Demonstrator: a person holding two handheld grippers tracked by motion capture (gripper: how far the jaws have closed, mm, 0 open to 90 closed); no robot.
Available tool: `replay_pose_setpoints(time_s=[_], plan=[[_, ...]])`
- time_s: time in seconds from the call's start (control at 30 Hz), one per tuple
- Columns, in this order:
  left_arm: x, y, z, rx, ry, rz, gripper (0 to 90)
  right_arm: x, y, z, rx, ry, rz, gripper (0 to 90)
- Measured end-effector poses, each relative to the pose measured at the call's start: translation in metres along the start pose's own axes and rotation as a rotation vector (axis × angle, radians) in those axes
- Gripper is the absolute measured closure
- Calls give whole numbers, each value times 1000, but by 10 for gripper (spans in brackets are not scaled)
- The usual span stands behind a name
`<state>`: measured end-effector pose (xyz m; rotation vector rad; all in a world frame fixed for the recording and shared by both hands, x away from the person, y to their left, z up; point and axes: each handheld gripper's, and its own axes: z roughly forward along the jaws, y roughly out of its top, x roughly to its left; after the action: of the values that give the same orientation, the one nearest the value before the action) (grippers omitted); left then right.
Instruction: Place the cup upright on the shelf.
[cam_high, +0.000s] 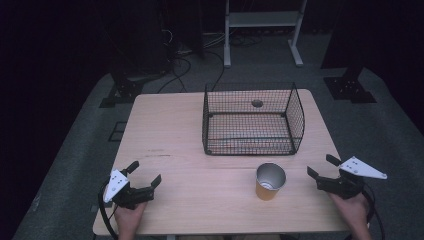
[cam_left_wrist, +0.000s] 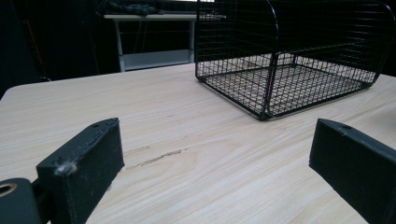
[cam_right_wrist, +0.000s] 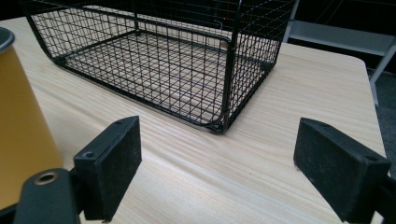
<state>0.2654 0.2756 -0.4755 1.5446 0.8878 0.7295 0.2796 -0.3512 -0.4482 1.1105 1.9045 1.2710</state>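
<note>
Surface (cam_high: 165, 130) is carrying a wire basket (cam_high: 252, 122) at back centre, sitting empty, w/ a cup (cam_high: 270, 181) standing upright & open-mouthed just in front of it. Right gripper (cam_high: 320, 167) is hovering nearer the cup, which is lying to its left; left gripper (cam_high: 146, 172) is waiting well apart. Both jaws are spread wide, holding nothing.

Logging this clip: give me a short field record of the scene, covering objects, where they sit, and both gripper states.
surface: wooden table
cup: orange paper cup, upright, silvery inside, near the front edge
basket: black wire basket, nothing in it, behind the cup
left gripper: left gripper, open, holding nothing, front left of the table
right gripper: right gripper, open, holding nothing, right of the cup and apart from it
contact: neither gripper touches the cup or the basket
</note>
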Motion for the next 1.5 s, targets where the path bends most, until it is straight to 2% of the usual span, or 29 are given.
replay_pose_setpoints(time_s=[0.2, 0.43, 0.63, 0.87, 1.0, 1.17, 1.5], plan=[[0, 0, 0, 1, -3, 1, 23, 4, -1, -5, 17, 17, -25, 141], [-1, 0, 0, 3, -10, 4, 23, 19, -4, -13, 31, 54, -53, 139], [-1, 0, 0, 1, -11, 4, 23, 36, -4, -21, 30, 110, -61, 132], [-1, 0, 0, 3, -10, 6, 23, 61, -3, -24, 35, 170, -99, 128], [-1, 0, 0, 0, -11, 5, 23, 73, -3, -24, 36, 199, -110, 123], [-1, 0, 0, 0, -11, 7, 23, 84, -3, -22, 42, 245, -87, 116], [-1, 0, 0, -1, -12, 7, 23, 100, 0, -12, 56, 270, -100, 89]])
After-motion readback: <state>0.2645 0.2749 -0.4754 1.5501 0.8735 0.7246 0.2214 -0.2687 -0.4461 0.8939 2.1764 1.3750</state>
